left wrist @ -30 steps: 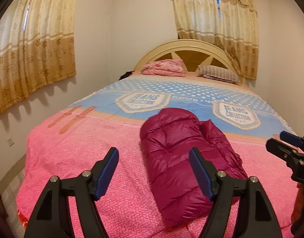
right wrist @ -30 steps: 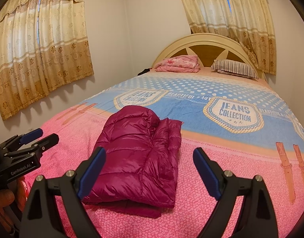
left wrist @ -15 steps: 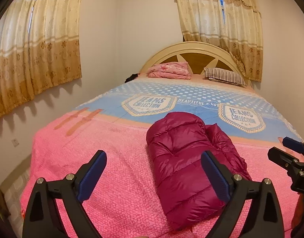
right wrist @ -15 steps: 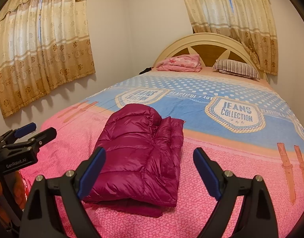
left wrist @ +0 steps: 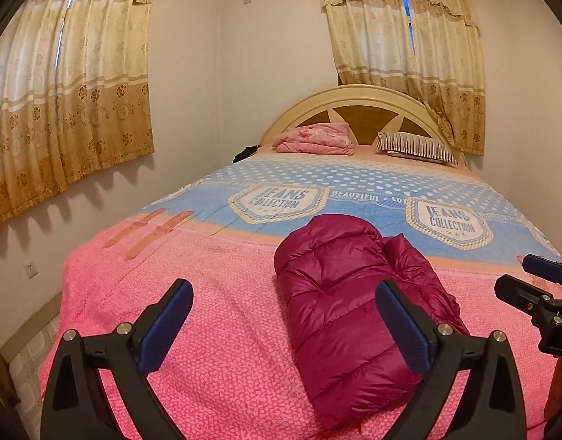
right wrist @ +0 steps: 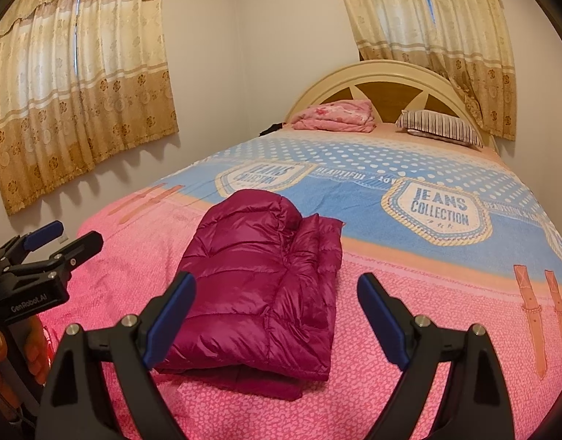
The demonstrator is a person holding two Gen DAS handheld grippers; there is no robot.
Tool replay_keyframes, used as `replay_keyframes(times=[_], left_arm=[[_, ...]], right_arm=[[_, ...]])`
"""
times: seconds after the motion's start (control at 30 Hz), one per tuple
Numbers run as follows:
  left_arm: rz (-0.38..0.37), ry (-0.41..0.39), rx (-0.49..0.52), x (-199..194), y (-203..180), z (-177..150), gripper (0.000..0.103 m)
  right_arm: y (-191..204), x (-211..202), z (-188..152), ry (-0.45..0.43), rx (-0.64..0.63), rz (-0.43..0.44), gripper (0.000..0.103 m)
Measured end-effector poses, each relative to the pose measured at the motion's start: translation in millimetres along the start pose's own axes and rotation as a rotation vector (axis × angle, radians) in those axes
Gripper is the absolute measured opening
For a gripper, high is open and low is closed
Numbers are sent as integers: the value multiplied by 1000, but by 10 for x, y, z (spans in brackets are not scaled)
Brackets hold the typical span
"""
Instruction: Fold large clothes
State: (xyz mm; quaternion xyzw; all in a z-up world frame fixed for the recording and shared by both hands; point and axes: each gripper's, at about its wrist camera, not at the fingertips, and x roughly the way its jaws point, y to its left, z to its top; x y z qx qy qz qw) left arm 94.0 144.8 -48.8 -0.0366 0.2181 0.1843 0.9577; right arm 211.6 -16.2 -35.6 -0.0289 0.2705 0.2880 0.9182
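Observation:
A magenta puffer jacket (left wrist: 339,293) lies folded into a compact bundle on the pink part of the bedspread (left wrist: 207,311). It also shows in the right wrist view (right wrist: 259,278). My left gripper (left wrist: 284,321) is open and empty, held back from the bed's foot, with the jacket behind its right finger. My right gripper (right wrist: 277,317) is open and empty, with the jacket behind its left finger. Each gripper shows at the edge of the other's view: the right one (left wrist: 530,289) and the left one (right wrist: 57,245).
The bed fills the room's middle, with a blue "Jeans Collection" section (right wrist: 438,209). A folded pink blanket (left wrist: 313,139) and a striped pillow (left wrist: 416,146) lie by the headboard (left wrist: 354,95). Curtains (left wrist: 61,91) hang at left and behind. Walls stand close on both sides.
Both grippers have pulled back and up from the jacket. The left gripper's jaws have opened wider. The jacket has not moved.

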Motion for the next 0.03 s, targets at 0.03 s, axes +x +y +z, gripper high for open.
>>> replay_keyframes(times=[0.03], left_arm=[[-5,-2,-4,2,5,-1,100]], right_arm=[[0,1,1,1,-1,-1,92]])
